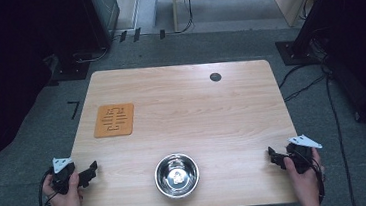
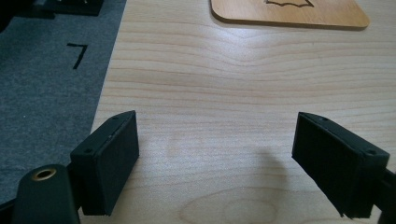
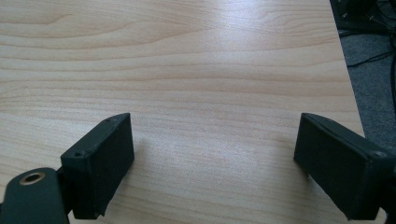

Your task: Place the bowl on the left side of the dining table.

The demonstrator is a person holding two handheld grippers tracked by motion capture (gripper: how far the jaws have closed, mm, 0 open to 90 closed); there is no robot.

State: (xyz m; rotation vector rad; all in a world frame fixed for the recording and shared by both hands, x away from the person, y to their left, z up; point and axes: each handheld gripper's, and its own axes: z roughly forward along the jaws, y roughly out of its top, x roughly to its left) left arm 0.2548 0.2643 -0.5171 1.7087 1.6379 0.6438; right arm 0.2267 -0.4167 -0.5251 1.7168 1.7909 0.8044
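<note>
A shiny steel bowl [image 1: 177, 175] sits near the front edge of the wooden table [image 1: 181, 108], midway between my hands. An orange cork trivet [image 1: 114, 120] with a cut-out pattern lies at the left; its near edge, the trivet [image 2: 289, 11], is at the top of the left gripper view. My left gripper [image 1: 92, 170] rests at the table's front left corner, jaws wide apart over bare wood [image 2: 217, 154]. My right gripper [image 1: 272, 156] is at the front right edge, also open with nothing between the jaws [image 3: 215, 161].
A small dark round grommet [image 1: 215, 77] is set in the table's far right area. Grey carpet [image 1: 34, 141] surrounds the table, with cables [image 1: 331, 100] on the floor at the right and dark equipment at both far corners.
</note>
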